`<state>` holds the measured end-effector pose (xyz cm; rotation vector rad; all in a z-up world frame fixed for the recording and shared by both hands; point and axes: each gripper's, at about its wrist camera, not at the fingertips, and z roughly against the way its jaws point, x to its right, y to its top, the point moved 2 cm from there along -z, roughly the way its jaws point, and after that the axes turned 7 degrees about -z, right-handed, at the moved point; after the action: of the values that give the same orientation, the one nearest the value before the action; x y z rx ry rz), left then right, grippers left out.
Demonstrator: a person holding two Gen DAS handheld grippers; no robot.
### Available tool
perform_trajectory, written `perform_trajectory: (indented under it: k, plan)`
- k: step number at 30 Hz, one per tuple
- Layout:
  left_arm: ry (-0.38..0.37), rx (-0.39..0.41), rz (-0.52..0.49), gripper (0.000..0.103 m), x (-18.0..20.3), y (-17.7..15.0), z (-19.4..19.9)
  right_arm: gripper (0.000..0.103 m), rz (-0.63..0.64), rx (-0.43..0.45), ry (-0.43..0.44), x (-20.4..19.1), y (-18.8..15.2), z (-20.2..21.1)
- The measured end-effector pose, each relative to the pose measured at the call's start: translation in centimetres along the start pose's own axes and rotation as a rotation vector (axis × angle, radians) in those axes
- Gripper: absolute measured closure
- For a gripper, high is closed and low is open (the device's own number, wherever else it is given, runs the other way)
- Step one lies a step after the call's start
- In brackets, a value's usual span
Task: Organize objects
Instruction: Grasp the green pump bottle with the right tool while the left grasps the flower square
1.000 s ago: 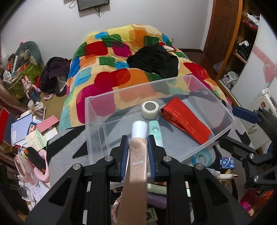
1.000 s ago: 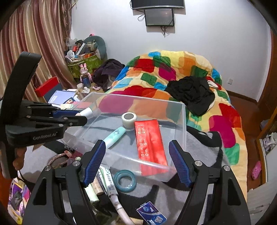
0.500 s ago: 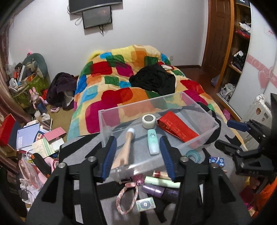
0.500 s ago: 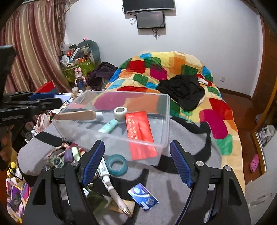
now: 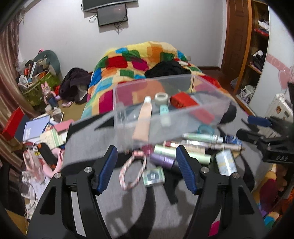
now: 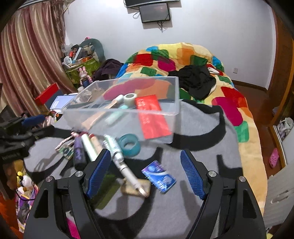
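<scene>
Ribbed blue fingers of left gripper [image 5: 146, 167] and right gripper [image 6: 146, 174] spread, empty, near clear plastic bin [image 5: 165, 103]

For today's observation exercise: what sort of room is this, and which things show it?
Most likely a lived-in bedroom: a bed under a patchwork quilt, a wall-mounted screen, and a wardrobe with open shelves beside the door.

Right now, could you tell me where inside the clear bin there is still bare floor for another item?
The clear bin has bare floor left of the peach tube and beyond the tape roll. Its middle is crowded around the red packet.
</scene>
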<state>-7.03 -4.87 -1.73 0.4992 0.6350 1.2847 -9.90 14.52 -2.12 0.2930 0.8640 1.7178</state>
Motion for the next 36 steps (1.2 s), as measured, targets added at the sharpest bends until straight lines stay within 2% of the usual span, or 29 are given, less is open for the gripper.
perform_trajectory:
  k: [6, 9, 11, 14, 18, 23, 26, 28, 33, 36]
  plan:
    - [-0.001, -0.031, 0.034, 0.037, 0.9, -3.6, 0.0, 0.027, 0.021, -0.011, 0.057, -2.5, -1.6, 0.3]
    - [-0.034, -0.055, 0.064, 0.037, 1.0, -5.3, -0.5, 0.027, 0.011, -0.052, 0.122, -3.8, -2.4, -0.3]
    - [-0.063, -0.078, 0.088, 0.038, 1.0, -6.2, -1.2, 0.027, 0.010, -0.087, 0.135, -4.5, -3.2, -1.1]
    - [-0.092, -0.110, 0.108, 0.043, 0.9, -6.8, -2.2, 0.029, 0.014, -0.121, 0.132, -5.1, -4.1, -1.9]
    - [-0.098, -0.107, 0.106, 0.044, 0.8, -5.9, -2.9, 0.032, 0.029, -0.135, 0.119, -5.7, -4.7, -2.6]
    - [-0.102, -0.115, 0.119, 0.044, 0.4, -4.8, -4.4, 0.050, 0.015, -0.168, 0.108, -5.4, -4.8, -3.6]
    - [-0.091, -0.107, 0.120, 0.044, 0.5, -4.6, -4.8, 0.061, 0.007, -0.155, 0.102, -4.9, -4.6, -3.3]
    - [-0.081, -0.100, 0.119, 0.047, 0.6, -4.5, -4.9, 0.064, 0.003, -0.145, 0.102, -4.6, -4.6, -3.0]
    - [-0.054, -0.079, 0.125, 0.070, 0.5, -4.8, -4.6, 0.064, 0.002, -0.104, 0.088, -4.0, -4.3, -1.8]
    - [-0.062, -0.071, 0.144, 0.070, 0.2, -5.0, -4.3, 0.064, 0.007, -0.074, 0.086, -4.0, -3.9, -0.9]
